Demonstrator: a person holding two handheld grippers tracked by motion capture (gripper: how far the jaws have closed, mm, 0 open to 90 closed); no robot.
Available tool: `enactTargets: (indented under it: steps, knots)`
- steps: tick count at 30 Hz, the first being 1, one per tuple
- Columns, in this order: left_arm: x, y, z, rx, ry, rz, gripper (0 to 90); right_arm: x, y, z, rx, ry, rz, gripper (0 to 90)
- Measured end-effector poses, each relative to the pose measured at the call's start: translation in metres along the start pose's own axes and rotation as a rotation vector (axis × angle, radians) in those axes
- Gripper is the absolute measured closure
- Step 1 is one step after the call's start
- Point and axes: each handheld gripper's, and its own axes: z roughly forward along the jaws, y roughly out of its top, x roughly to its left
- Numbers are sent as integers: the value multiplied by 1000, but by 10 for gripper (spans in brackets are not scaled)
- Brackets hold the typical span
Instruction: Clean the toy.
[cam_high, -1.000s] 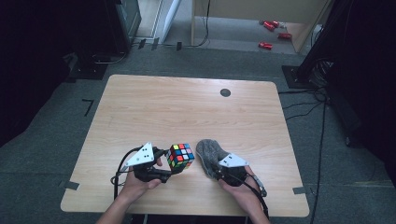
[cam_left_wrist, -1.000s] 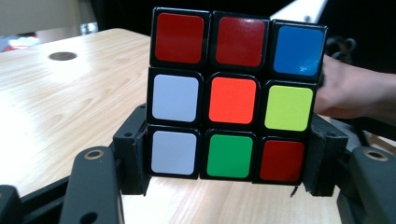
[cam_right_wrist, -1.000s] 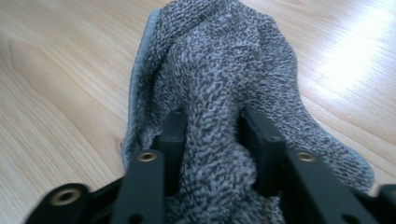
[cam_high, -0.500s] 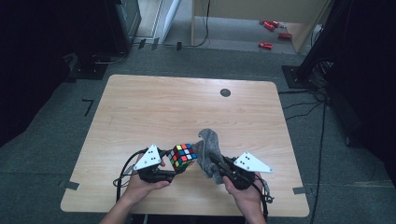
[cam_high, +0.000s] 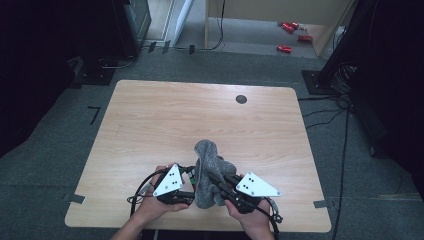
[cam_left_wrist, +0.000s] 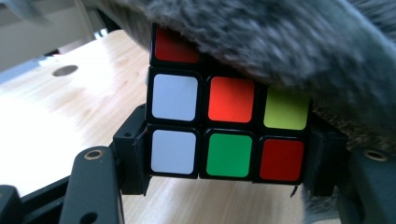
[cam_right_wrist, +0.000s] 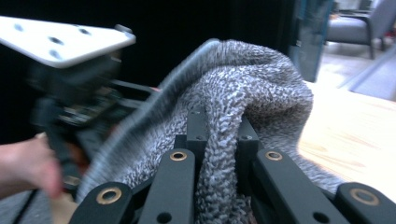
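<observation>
The left gripper (cam_high: 186, 189), jaws clamped on the sides of the puzzle cube (cam_left_wrist: 226, 116), lies low near the table's (cam_high: 150, 120) 6 o'clock edge, its hand (cam_high: 155, 207) gripping from behind and the jaws pointing toward 3 o'clock. The right gripper (cam_high: 216, 181), jaws pinched shut on a fold of the grey cloth (cam_high: 207, 172), sits just beside it at 3 o'clock, angled toward 10 o'clock from its hand (cam_high: 255, 217). The cloth drapes over the top of the cube between both grippers.
</observation>
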Motion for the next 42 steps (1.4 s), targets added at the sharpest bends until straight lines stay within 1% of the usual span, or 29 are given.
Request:
enactTargets:
  steps: [1, 3, 4, 5, 6, 7, 8, 10, 12, 13, 14, 16, 18, 20, 22, 23, 24, 26, 27, 28, 29, 30, 32, 34, 35, 38, 39, 40, 42]
  knots:
    - [1, 0, -2, -9, -1, -7, 340, -4, -2, 0, 11, -24, 4, 829]
    - [5, 0, -5, -37, -10, -36, 341, -14, -6, 1, 49, -100, 1, 834]
    - [6, 1, -6, -53, -16, -54, 341, -18, -9, 1, 70, -126, 12, 835]
    - [7, 1, -7, -60, -17, -62, 341, -21, -12, 2, 87, -132, 33, 835]
    - [8, 1, -7, -54, -12, -60, 341, -23, -15, 2, 88, -127, 49, 834]
    - [7, 1, -6, -38, 2, -46, 341, -22, -15, 2, 80, -119, 51, 833]
    - [6, 0, -5, -16, 18, -31, 341, -20, -13, 2, 66, -113, 39, 832]
    - [5, -2, -2, 19, 28, -10, 341, -13, -7, -1, 18, -102, 18, 832]
    - [4, -3, 1, 24, 13, -14, 341, -7, 0, -5, -31, -75, 2, 832]
    - [2, -2, 2, 23, 9, -8, 341, -4, 2, -6, -41, -51, 6, 831]
    - [0, -1, 3, 21, 5, -5, 342, -1, 4, -6, -50, -28, 3, 831]
    - [-3, 1, 3, 18, -8, 7, 341, 3, 4, -5, -56, 12, 14, 832]
    - [-4, 2, 1, 12, -15, 14, 341, 3, 2, -2, -56, 32, 32, 833]
    - [-3, 4, -1, -5, -32, -8, 341, -1, -1, -1, -48, 18, 39, 836]
    - [-2, 6, -4, -15, -33, -11, 341, -7, -5, -2, -54, -1, 66, 836]
    - [-1, 6, -4, -22, -35, -17, 341, -9, -6, -2, -47, -19, 63, 836]
    - [-1, 6, -3, -22, -37, -18, 341, -10, -6, -2, -34, -41, 45, 836]
    - [-2, 5, -1, -14, -41, -18, 341, -7, -5, -3, -27, -61, 29, 835]
    - [-4, 5, 2, -1, -40, -15, 341, -3, -3, -2, -25, -59, 16, 834]
    - [-6, 4, 4, 15, -40, -7, 341, 1, -1, -2, -32, -43, 4, 833]
    - [-8, 5, 6, 24, -43, 2, 341, 7, 1, -2, -40, -24, -7, 832]
    - [-9, 5, 6, 22, -55, -3, 341, 12, 2, -1, -42, -17, -29, 831]
    - [-10, 8, 5, 1, -73, -22, 342, 17, 4, -1, -48, -46, -69, 832]
    - [-7, 10, 1, -19, -83, -40, 341, 13, 3, -2, -53, -93, -82, 833]
    - [-6, 10, 0, -26, -82, -46, 341, 9, 2, -3, -50, -115, -76, 833]
    - [-3, 8, -1, -29, -77, -50, 342, -6, -5, -3, -20, -151, -16, 832]
    - [-4, 8, 0, -26, -76, -48, 341, -8, -6, -3, -19, -148, 4, 832]
    - [-5, 8, 1, -19, -74, -43, 341, -7, -6, -3, -21, -141, 10, 831]
    - [-7, 7, 5, 0, -71, -32, 341, 1, -3, -2, -39, -104, -2, 829]
